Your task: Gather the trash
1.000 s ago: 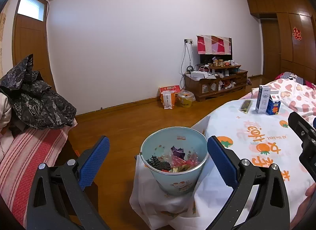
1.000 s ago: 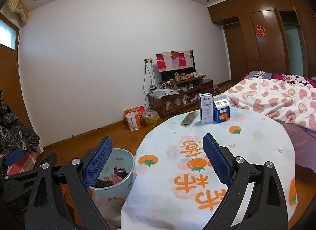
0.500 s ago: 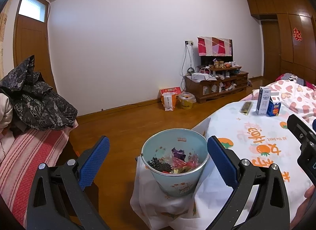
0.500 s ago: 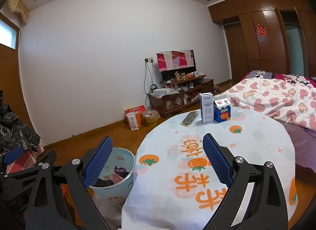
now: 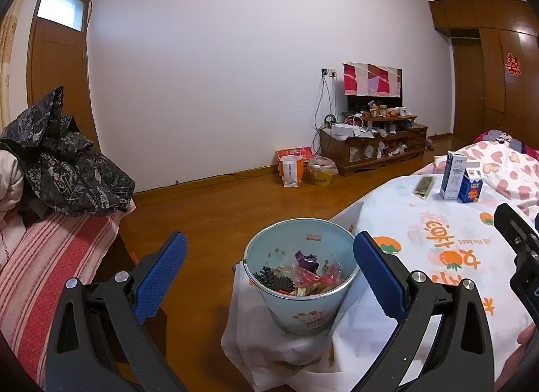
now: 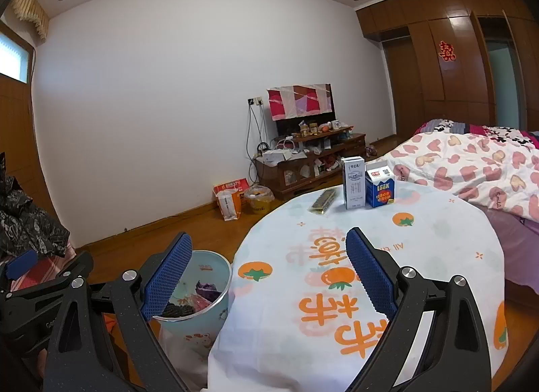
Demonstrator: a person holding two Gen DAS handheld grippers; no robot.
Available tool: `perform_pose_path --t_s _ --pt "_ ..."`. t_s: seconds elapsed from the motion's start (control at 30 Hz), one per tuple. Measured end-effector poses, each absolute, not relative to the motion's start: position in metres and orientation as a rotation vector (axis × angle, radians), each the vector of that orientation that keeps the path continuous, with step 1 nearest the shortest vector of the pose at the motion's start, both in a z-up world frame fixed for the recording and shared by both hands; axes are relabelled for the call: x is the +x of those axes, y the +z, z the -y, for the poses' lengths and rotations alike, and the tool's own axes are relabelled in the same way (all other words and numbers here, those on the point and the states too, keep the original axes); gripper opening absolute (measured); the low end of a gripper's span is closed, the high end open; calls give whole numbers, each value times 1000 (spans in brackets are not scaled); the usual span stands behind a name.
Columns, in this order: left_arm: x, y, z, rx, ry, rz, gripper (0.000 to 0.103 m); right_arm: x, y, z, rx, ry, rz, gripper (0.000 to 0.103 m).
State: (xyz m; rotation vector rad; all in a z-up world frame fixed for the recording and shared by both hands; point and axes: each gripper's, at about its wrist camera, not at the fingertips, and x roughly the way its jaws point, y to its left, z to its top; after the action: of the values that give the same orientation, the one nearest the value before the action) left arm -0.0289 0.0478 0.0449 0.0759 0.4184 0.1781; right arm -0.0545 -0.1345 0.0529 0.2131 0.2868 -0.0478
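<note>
The round surface (image 6: pixel 438 257) has a white cloth with orange fruit on it, and its near edge is cut off. A pale blue bucket (image 5: pixel 299 311) stands beside it, low down, between the spread jaws of the left gripper (image 5: pixel 269 274). The bucket's bottom hides in the cloth. Wrappers (image 5: pixel 303 274) fill it. The right gripper (image 6: pixel 269 270) hangs wide open, holding nothing, above the surface. Far back stand a tall milk carton (image 6: pixel 353 186), a small blue carton (image 6: pixel 380 188) and a flat wrapper (image 6: pixel 324 201).

A bucket (image 5: pixel 298 294) stands left of the bench (image 6: pixel 370 257); two cartons (image 6: pixel 365 186) and a wrapper (image 6: pixel 324 201) sit at its far edge.
</note>
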Motion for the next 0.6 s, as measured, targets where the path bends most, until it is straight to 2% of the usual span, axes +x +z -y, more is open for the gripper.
perform_pose_path --t_s 0.2,0.6 --pt "-27 43 -52 48 165 -443 90 -55 53 135 216 -48 -289 91" --pt "-27 44 -53 43 173 -445 90 -55 54 136 221 -49 -290 91"
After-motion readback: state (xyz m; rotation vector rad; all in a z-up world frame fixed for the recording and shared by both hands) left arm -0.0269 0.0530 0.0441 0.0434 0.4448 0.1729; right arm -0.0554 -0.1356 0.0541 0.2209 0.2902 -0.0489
